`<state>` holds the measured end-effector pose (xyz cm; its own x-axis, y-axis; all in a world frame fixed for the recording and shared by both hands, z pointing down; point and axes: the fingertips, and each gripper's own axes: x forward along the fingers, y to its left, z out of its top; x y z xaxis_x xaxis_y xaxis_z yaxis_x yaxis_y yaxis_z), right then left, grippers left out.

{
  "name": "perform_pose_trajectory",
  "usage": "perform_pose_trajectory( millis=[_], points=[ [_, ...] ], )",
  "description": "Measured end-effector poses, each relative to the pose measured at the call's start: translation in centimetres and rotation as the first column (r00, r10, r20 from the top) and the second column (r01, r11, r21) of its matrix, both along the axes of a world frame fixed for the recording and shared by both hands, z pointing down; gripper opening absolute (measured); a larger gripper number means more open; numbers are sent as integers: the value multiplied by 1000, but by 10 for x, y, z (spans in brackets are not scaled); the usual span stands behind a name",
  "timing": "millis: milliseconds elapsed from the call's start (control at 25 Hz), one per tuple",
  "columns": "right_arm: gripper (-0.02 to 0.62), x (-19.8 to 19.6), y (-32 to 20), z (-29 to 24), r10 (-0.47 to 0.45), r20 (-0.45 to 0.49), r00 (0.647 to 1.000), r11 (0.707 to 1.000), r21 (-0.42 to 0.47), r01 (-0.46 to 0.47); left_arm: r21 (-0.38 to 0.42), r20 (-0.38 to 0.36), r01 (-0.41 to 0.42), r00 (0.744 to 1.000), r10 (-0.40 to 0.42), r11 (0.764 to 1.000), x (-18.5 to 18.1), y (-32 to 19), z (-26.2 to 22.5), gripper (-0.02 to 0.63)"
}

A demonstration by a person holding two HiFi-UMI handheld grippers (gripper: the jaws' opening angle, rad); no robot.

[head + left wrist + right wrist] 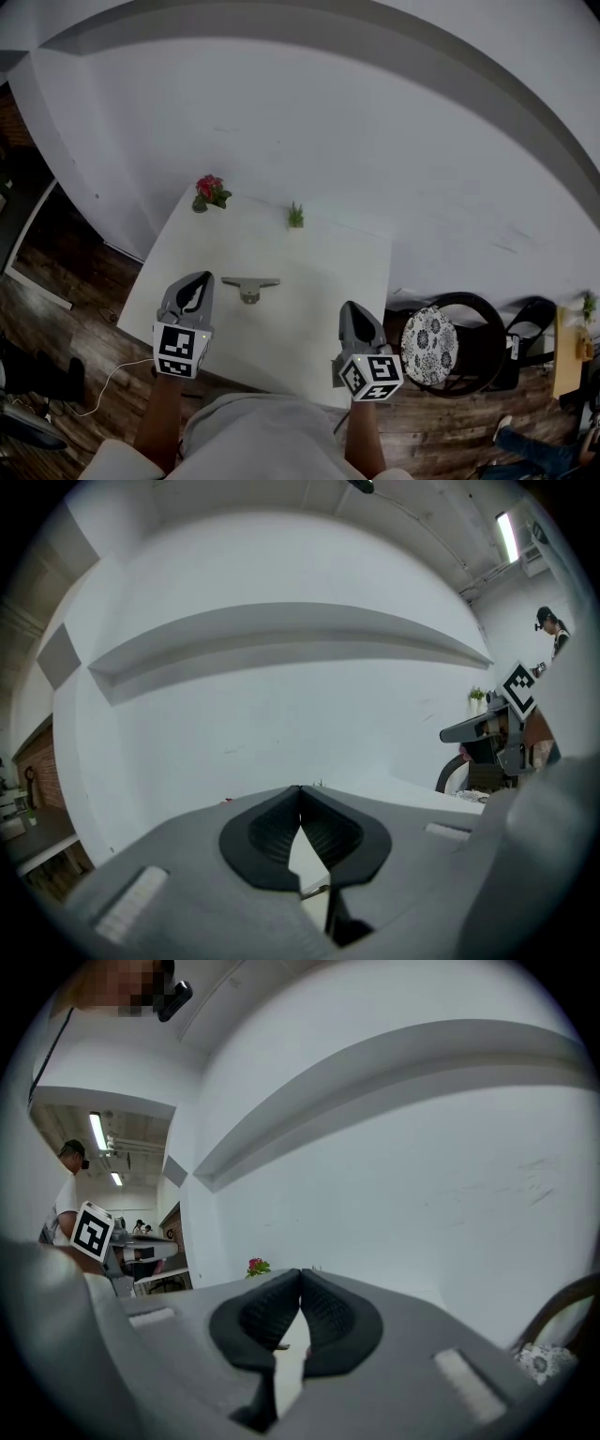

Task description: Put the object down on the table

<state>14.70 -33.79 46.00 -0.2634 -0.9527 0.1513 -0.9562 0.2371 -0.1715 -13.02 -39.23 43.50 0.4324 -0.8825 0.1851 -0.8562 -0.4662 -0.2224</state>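
A small grey T-shaped object (250, 285) lies flat on the white table (309, 272), near its middle, with nothing touching it. My left gripper (196, 279) hovers just left of the object, apart from it, and its jaws are shut with nothing between them (300, 789). My right gripper (352, 308) hangs over the table's near right part, further from the object. It is also shut and empty (301, 1272). Both gripper views look along the table toward the white wall, and the jaws hide most of the tabletop.
A red flower in a pot (210, 191) and a small green plant (296, 216) stand at the table's far edge against the wall. A black chair with a patterned cushion (429, 345) stands right of the table. A white cable (112, 380) runs over the wooden floor on the left.
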Motion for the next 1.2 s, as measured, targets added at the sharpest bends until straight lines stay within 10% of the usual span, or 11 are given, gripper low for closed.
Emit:
perform_pose_trajectory(
  millis=[1200],
  points=[
    [3,5,12,-8,12,-21,1000,999,37,-12,44,-42,13,999,-11,999,-14,12,-11,8]
  ],
)
